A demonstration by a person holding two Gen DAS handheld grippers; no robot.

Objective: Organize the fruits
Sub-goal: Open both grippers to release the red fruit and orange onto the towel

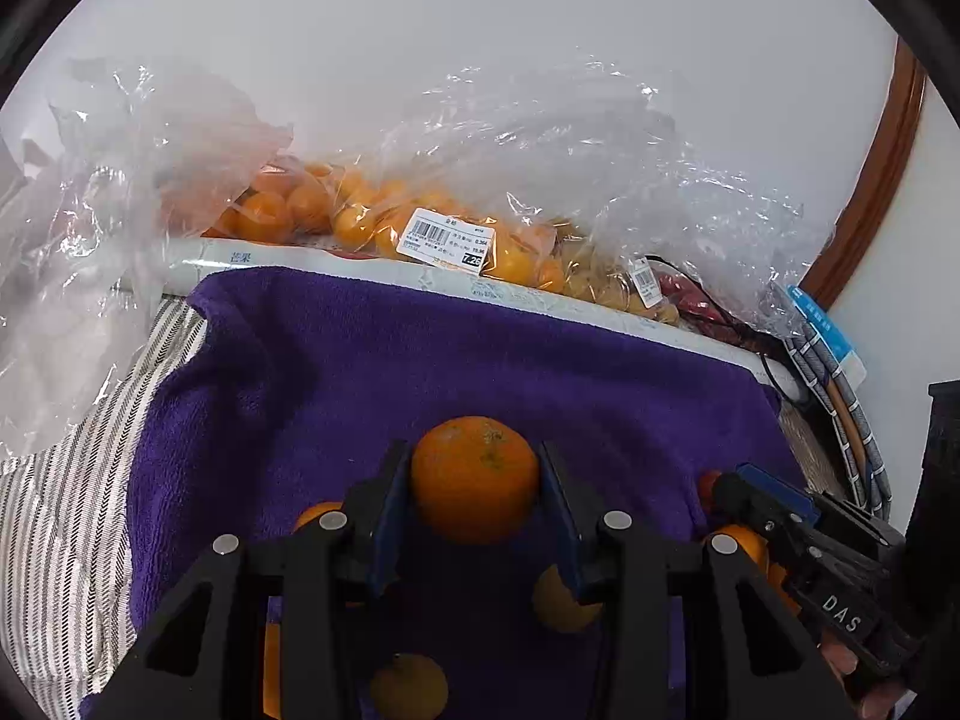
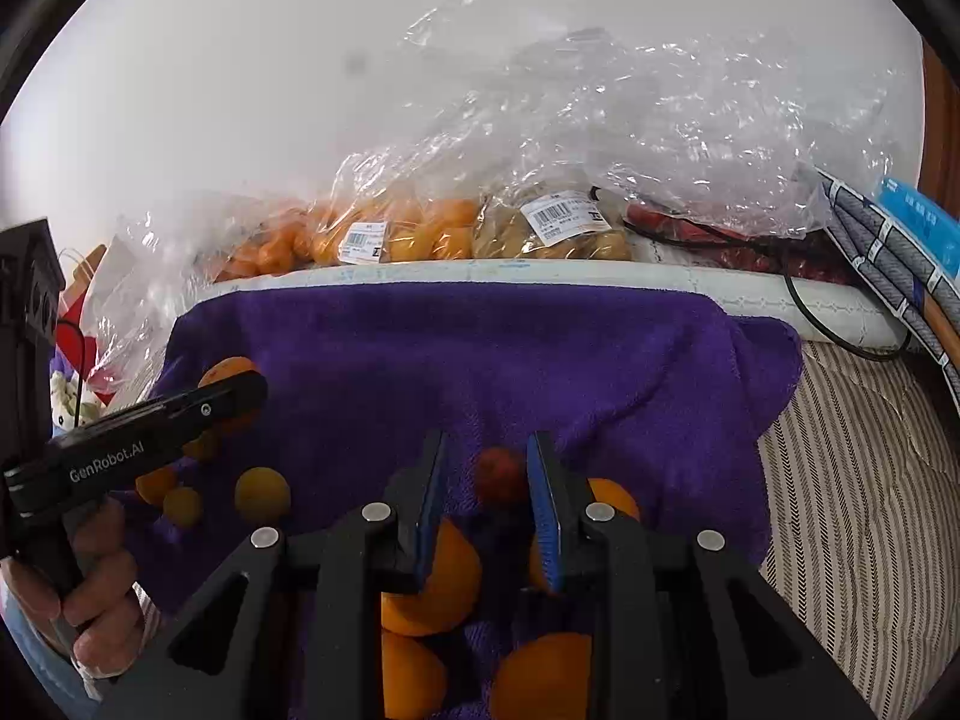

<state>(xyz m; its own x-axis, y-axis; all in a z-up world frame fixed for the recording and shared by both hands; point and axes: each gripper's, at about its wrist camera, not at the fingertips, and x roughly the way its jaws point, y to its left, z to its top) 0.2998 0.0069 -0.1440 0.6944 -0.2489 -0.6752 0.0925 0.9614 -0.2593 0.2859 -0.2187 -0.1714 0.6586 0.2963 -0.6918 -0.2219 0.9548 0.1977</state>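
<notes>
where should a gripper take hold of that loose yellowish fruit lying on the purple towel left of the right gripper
Across its widest middle, coming from above with one finger on each side. The yellowish fruit is small, round and smooth, so a grip off its middle could squeeze it out. It sits on the purple towel with bare cloth on its right, but a smaller fruit lies close on its left.

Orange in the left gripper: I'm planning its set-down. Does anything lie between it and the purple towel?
Yes. Loose small fruits lie on the purple towel just below the orange, which the left gripper holds. The towel farther ahead is bare.
</notes>
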